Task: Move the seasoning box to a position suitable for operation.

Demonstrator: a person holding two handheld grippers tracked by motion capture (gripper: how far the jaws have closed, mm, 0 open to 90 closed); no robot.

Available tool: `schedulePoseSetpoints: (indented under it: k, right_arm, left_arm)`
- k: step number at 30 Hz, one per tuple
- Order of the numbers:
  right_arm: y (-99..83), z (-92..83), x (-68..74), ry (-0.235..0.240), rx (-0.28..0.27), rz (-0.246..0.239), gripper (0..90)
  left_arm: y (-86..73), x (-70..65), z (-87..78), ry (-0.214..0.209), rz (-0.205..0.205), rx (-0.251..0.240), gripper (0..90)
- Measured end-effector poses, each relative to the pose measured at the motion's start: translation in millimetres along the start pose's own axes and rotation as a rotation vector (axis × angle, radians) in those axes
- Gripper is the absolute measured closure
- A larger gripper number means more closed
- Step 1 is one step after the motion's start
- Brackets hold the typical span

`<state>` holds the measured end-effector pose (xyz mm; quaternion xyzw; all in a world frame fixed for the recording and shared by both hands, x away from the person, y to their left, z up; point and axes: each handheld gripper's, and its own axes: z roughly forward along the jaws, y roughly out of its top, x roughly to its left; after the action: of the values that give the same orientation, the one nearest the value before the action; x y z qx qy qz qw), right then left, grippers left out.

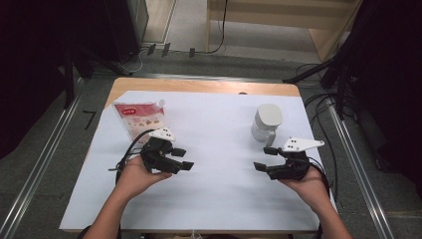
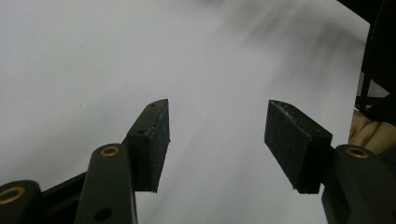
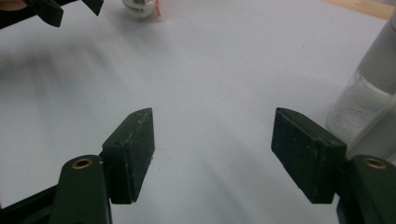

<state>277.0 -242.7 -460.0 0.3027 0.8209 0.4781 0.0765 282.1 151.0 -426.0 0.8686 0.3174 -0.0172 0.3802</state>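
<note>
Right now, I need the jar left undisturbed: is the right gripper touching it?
Apart. The high view shows white sheet between the right gripper and the jar; its jaws stand open and empty.

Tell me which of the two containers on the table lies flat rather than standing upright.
The red-and-white pouch, beyond the left gripper, lies flat on the white sheet. The white jug, beyond the right gripper, stands upright.

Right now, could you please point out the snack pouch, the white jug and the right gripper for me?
Snack pouch (image 1: 141, 119): high view, middle of its printed front.
White jug (image 1: 267, 121): high view, upper body below the lid.
Right gripper (image 1: 265, 158): high view, gap midway between its open jaw tips.
</note>
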Motion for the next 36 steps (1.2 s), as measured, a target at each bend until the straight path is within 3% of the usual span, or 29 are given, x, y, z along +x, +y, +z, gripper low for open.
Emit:
schedulePoseSetpoints:
  k: [7,11,12,15,19,36]
  right_arm:
    - [-2.2,2.7,2.6,0.005,0.018,-0.013,29.7]
    - [-2.3,1.4,2.1,-0.007,0.008,-0.002,29.8]
    - [-2.3,0.2,0.8,-0.012,0.007,0.013,29.8]
    - [-3.0,-0.5,-0.5,-0.018,0.004,0.027,29.9]
    - [-4.0,-0.7,-0.4,-0.016,0.006,0.028,29.8]
    - [-3.5,1.0,0.5,-0.007,0.010,0.035,29.7]
  left_arm:
    - [1.3,-1.4,1.0,-0.013,0.029,-0.017,40.8]
    - [4.3,-4.1,0.1,-0.005,0.034,-0.025,40.6]
    - [4.8,-5.7,-0.8,-0.009,0.053,-0.047,40.5]
    - [4.5,-4.7,-0.9,-0.027,0.054,-0.058,40.2]
    - [2.4,-2.2,-0.5,-0.007,0.051,-0.051,39.9]
    - [1.0,0.2,2.8,-0.005,0.062,-0.051,38.3]
